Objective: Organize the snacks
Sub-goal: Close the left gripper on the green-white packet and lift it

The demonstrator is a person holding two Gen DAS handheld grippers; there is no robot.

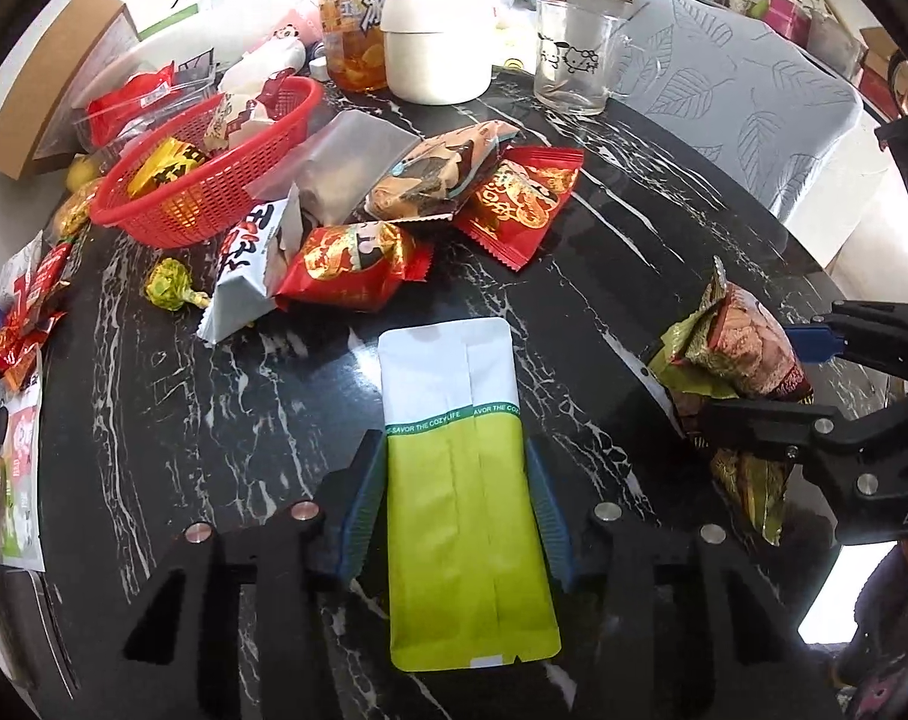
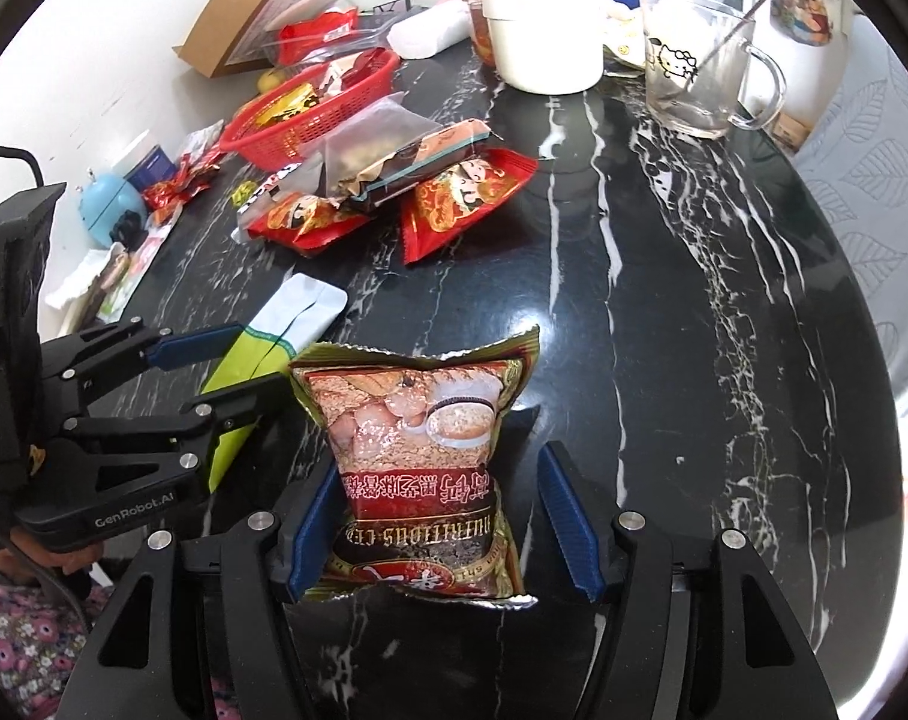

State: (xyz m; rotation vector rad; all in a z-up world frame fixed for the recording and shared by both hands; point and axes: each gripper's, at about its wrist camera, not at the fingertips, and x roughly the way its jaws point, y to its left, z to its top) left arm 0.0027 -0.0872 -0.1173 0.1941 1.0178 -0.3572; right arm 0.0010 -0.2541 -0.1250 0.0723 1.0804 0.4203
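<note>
- Step in hand, as I judge it: both tools are taking packets off the black marble table point(image 1: 604, 252) for sorting.
- The left gripper point(image 1: 457, 501) pinches the green-and-white sachet point(image 1: 460, 480), low centre of the left view, both pads against its edges.
- The right gripper point(image 2: 439, 516) straddles the cereal packet point(image 2: 418, 456), low centre of the right view; the left pad touches it, the right pad stands clear, so it is spread.
- Next move probably: close on the cereal packet, then carry both to the red basket point(image 1: 214, 192), upper left.
- Readable: "SAVOR THE COZY LIFE" on the sachet; "GenRobot.AI" on the left gripper's body.
</note>
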